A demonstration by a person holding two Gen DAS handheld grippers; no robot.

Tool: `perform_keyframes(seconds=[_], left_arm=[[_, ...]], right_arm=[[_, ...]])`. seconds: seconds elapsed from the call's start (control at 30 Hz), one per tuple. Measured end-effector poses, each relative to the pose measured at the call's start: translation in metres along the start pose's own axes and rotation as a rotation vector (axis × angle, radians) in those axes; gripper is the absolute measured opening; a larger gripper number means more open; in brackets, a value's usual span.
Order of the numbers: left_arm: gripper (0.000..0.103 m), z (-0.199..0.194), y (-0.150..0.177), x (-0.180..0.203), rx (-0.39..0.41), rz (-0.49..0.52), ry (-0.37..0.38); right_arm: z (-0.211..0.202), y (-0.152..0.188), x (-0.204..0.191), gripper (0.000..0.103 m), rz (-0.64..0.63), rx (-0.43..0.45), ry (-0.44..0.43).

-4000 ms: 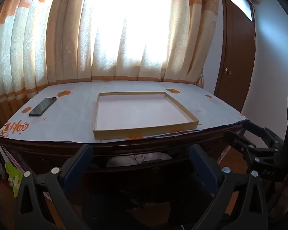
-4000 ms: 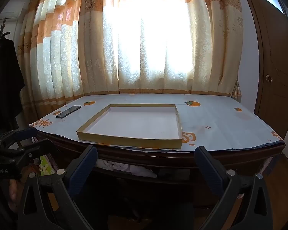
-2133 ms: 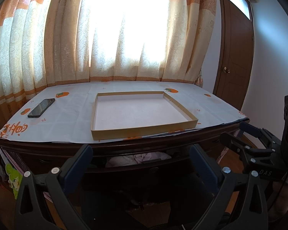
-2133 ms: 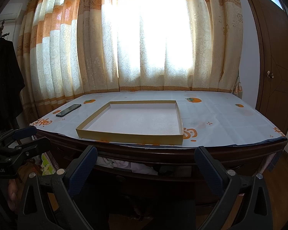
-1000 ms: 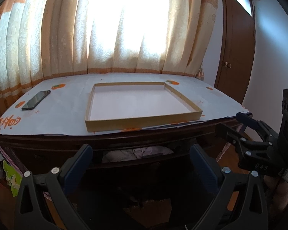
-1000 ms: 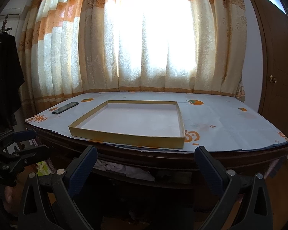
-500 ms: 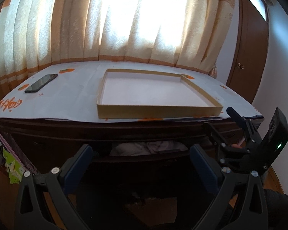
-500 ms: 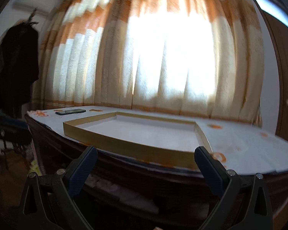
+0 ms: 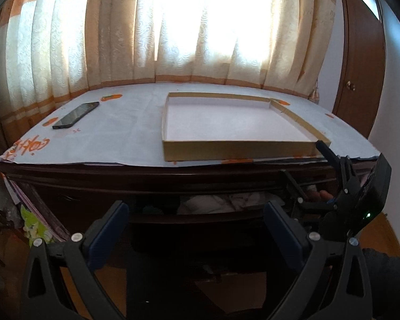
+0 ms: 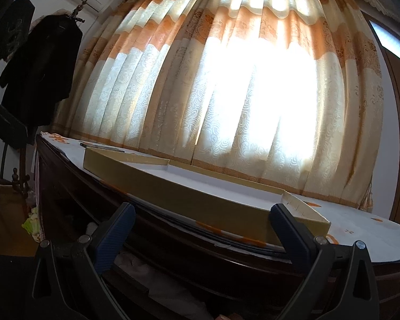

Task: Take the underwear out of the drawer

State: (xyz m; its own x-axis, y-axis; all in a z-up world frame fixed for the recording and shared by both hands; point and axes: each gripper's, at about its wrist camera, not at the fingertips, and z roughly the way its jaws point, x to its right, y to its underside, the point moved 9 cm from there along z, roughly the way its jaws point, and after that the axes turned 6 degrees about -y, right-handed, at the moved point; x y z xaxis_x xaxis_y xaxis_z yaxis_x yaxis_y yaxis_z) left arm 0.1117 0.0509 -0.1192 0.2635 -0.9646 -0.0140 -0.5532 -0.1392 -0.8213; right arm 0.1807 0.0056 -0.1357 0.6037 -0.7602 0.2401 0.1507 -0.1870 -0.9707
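Underwear lay bunched, pale, in drawer under tabletop; likely soft, light, best pinched at raised fold; left gripper and right gripper both spread, empty

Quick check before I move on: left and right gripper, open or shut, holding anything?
Left gripper: open, holding nothing, facing the partly open drawer.
Right gripper: open, holding nothing, close under the table edge.
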Motion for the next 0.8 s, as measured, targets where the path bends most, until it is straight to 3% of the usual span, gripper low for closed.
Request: perform_keyframes(seconds=[0.23, 0.47, 0.8], left_arm=[[0.103, -0.008, -0.005, -0.012, 0.03, 0.052, -0.105], [0.103, -0.014, -0.01, -0.019, 0.049, 0.074, -0.16], [0.103, -0.026, -0.02, -0.021, 0.075, 0.052, -0.141]], right_arm=[[0.007, 0.014, 0.002, 0.102, -0.026, -0.023, 0.006], [0.008, 0.017, -0.003, 0.102, -0.058, -0.051, -0.011], [-0.017, 0.012, -0.016, 0.102, -0.057, -0.041, -0.031]])
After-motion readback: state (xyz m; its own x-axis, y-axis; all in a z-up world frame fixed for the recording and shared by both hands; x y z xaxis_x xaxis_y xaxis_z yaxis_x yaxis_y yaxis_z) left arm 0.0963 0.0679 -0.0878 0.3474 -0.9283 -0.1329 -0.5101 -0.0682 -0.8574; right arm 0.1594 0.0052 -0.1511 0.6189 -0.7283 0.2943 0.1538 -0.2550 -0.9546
